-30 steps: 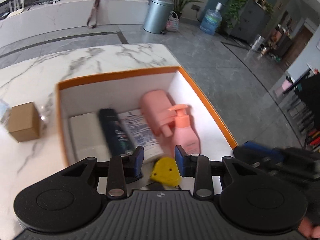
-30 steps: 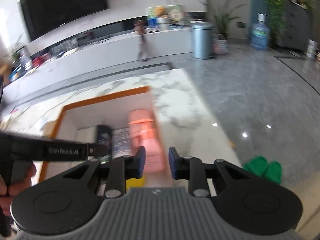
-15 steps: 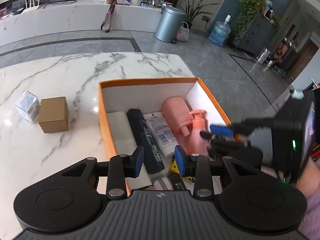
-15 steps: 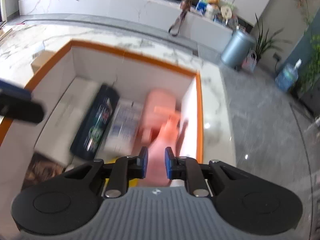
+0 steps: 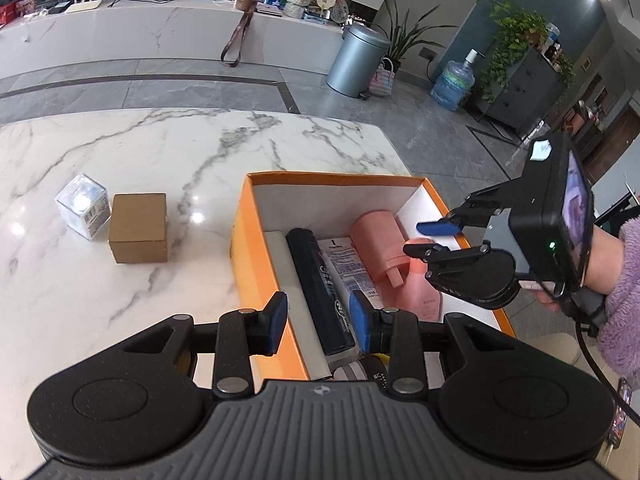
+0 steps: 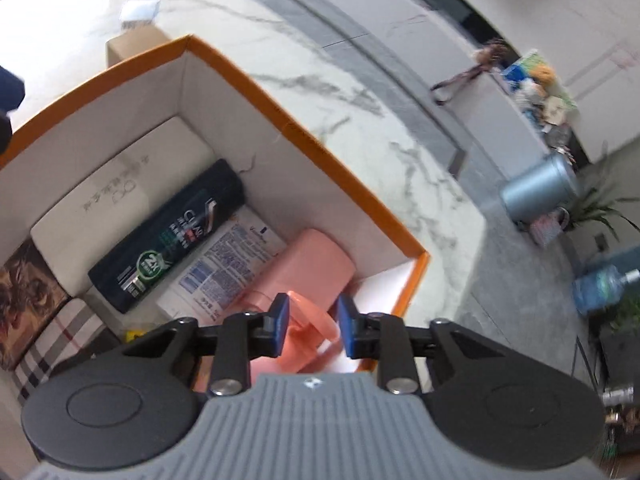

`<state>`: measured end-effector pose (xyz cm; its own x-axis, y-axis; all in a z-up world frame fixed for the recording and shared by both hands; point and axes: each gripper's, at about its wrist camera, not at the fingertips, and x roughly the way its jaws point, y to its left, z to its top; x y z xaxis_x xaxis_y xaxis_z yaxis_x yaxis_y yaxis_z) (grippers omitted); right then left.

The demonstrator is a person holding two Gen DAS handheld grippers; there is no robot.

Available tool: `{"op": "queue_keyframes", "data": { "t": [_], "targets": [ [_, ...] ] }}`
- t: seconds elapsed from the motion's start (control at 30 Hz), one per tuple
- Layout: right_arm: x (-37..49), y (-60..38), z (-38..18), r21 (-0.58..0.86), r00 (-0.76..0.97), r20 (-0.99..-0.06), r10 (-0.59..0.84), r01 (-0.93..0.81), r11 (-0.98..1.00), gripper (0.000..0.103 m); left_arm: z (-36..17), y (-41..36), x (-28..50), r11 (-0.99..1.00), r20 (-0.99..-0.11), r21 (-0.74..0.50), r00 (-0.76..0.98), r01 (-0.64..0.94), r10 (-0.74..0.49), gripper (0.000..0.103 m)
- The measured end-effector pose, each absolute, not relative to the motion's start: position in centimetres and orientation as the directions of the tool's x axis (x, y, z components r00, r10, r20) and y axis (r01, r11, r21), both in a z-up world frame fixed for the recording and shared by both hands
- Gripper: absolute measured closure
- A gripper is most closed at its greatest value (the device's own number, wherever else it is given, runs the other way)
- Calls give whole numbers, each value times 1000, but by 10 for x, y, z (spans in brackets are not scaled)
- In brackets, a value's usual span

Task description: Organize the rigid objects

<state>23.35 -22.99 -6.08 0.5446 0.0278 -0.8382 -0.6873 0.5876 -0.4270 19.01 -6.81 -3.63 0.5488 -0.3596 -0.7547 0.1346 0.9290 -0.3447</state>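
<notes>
Lying in the orange box near its right wall, the pink pump bottle looked rigid, slick; its neck suited gripping. The right gripper was opening around the pump, pads apparently clear; the left gripper hung part-open, empty.

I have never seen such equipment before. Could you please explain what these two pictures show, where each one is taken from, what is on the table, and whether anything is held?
No robot is here: a person holds a two-finger gripper tool in each hand, with a camera on each looking along its fingers.

One picture is from the left gripper. Its jaws are apart and hold nothing. The right gripper appears there too, above the pink pump bottle.

The other picture is from the right gripper. Its jaws are opening, and the bottle's pump head lies between them, not pinched.

On the marble table stands an orange box with a black shampoo bottle, a white tube and a pink container. Beside it: a brown carton and a clear cube.
</notes>
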Motion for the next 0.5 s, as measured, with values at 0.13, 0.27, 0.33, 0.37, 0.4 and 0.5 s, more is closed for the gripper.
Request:
{"op": "queue_keyframes", "data": {
  "t": [0.13, 0.27, 0.33, 0.37, 0.4, 0.5],
  "targets": [
    [224, -222, -69, -501, 567, -824, 3, -730, 465, 89, -35, -59, 189, 929, -754, -351, 553, 117, -354, 64],
    [196, -224, -66, -594, 629, -777, 4, -736, 324, 95, -35, -49, 189, 931, -756, -356, 558, 87, -341, 64],
    [181, -226, -63, -638, 663, -749, 4, -722, 268, 96, -36, -46, 189, 928, -757, -365, 556, 75, -343, 64],
    [171, -225, -65, -665, 682, -731, 1, -713, 222, 96, -35, -45, 188, 927, -756, -368, 556, 73, -344, 64],
    [163, -225, -68, -689, 699, -715, -4, -704, 174, 96, -35, -45, 187, 926, -755, -371, 557, 73, -346, 64],
    [144, -224, -79, -747, 747, -664, -27, -662, 62, 96, -32, -44, 184, 924, -750, -373, 561, 78, -350, 64]
  ]
}}
